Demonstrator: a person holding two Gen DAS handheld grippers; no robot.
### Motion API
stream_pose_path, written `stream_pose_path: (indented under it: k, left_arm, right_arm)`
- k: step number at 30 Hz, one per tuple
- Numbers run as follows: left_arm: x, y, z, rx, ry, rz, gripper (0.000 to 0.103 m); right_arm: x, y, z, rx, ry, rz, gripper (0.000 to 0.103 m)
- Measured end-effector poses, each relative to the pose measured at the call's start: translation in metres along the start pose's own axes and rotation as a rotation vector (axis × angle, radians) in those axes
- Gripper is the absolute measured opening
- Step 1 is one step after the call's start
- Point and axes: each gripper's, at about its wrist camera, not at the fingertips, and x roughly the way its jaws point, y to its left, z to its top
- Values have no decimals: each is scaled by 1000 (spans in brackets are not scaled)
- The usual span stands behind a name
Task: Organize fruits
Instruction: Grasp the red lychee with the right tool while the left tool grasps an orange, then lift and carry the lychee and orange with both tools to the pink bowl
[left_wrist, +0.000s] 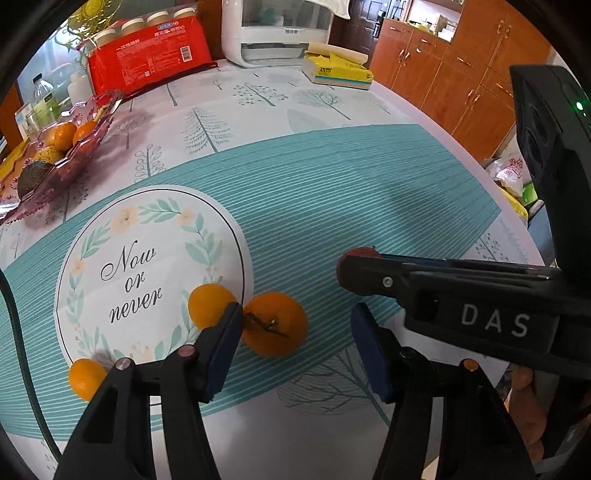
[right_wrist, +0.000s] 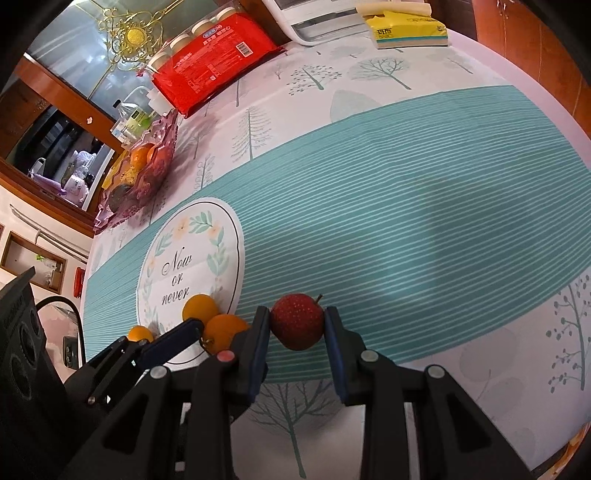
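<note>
A red apple (right_wrist: 297, 322) is clamped between the right tongs (right_wrist: 295, 328), low over the table (right_wrist: 406, 206). The left tongs (left_wrist: 295, 332) are spread wide, a stemmed orange (left_wrist: 275, 324) between their pads, untouched. Two more oranges (left_wrist: 210, 304) beyond its left finger are partly hidden.

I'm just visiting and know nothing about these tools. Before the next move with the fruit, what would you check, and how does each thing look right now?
1. Right tool closed on the red fruit: ok, pads touch both sides.
2. Red fruit lifted off the tablecloth: cannot tell.
3. Left tool open: ok.
4. Stemmed orange between its fingers: ok, not gripped.
5. Room in the pink fruit tray: cannot tell; it already holds fruit.
</note>
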Motion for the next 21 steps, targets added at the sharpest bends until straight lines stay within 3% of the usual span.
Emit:
stream_pose_path:
  k: [3,7,10,21]
  left_arm:
    - [1,2,0,13,-11,44,45]
    - [6,6,0,17,4,85,44]
    - [16,7,-4,22,57,117,42]
    - [14,16,-6,-12,67,110,37]
  right_arm:
    - [0,-2,0,5,-1,-2,30]
    - [-1,-1,0,-1,-3,-5,30]
    - [0,0,0,-7,-3,-3,30]
    - [0,7,2,-24,-1,-7,30]
